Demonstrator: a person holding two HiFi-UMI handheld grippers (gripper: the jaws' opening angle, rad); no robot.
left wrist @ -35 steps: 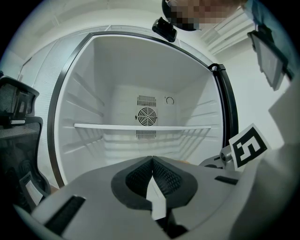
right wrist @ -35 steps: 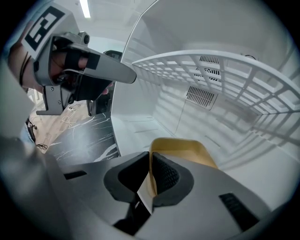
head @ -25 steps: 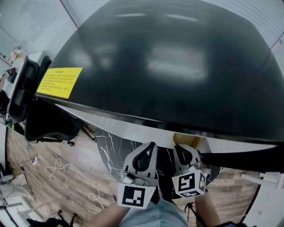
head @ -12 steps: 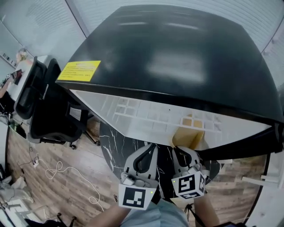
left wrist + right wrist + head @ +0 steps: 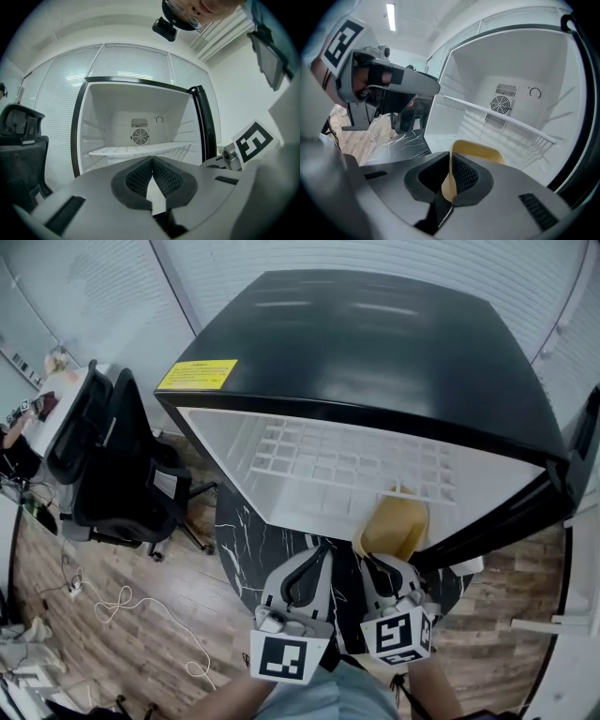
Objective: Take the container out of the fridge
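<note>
The black fridge stands open, its white inside and wire shelf bare. A yellow container hangs in front of the shelf's right end, outside the fridge mouth. My right gripper is shut on its thin rim; in the right gripper view the rim sits pinched between the pads and the yellow container tilts away beyond them. My left gripper hovers just left of it, shut with nothing in it; the left gripper's tips meet in front of the empty fridge.
The fridge door stands open at the right. A black marbled round top lies below the grippers. A black office chair stands at the left, with white cables on the wooden floor.
The view has drawn back from the fridge, so its white inside and shelf now show. The yellow container, still in the right gripper, shows more fully. Both grippers keep their places in the picture.
</note>
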